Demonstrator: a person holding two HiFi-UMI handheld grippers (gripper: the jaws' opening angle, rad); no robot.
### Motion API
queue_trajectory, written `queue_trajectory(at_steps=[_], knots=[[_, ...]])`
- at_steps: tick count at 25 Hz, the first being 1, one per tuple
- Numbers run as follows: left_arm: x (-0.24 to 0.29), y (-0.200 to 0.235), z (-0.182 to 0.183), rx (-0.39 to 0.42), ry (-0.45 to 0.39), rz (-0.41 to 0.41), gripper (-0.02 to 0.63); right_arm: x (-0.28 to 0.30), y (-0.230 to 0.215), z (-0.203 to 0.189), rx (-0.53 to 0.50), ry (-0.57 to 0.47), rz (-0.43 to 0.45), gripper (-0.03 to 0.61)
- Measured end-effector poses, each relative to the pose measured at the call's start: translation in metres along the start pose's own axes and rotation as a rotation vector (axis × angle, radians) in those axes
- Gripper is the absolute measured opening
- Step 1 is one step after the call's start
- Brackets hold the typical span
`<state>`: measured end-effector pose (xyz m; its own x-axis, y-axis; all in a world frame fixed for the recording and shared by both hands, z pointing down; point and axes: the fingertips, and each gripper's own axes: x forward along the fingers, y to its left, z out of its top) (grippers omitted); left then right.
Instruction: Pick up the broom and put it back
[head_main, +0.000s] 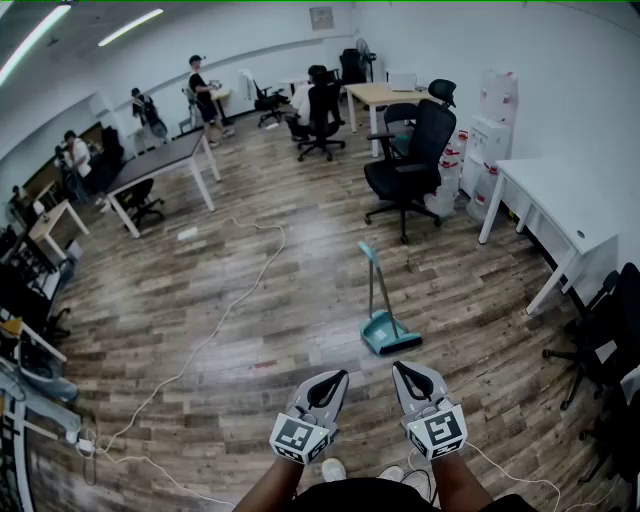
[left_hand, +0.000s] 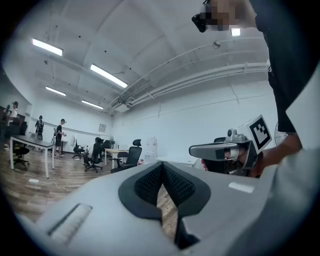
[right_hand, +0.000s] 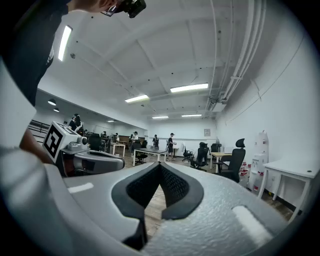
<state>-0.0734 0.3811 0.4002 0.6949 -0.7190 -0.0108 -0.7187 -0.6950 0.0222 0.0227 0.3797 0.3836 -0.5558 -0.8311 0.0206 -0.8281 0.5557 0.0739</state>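
Only the head view shows the broom (head_main: 379, 295), beyond the closed, empty left gripper (head_main: 338, 377) and right gripper (head_main: 399, 368).

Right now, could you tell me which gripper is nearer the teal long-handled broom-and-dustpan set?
Right. The right gripper is nearly in line with the broom-and-dustpan set; the left gripper sits farther left.

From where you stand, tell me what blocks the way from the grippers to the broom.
Nothing visible does. Only bare floor lies between the broom and the left gripper and right gripper. The white cable runs well to the left; the office chair stands beyond the broom.
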Motion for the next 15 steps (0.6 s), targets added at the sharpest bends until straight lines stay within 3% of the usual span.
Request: queue_trajectory(at_steps=[7,15], knots=[[-0.005,0.008,0.019,0.072,-0.015,-0.002,0.018,0.011,0.007,0.016,-0.034,-0.021,-0.008,0.002],[-0.007,0.027,0.020,0.059,-0.019,-0.006,0.018,0.027,0.008,0.017,0.009,-0.036,-0.024,0.003]])
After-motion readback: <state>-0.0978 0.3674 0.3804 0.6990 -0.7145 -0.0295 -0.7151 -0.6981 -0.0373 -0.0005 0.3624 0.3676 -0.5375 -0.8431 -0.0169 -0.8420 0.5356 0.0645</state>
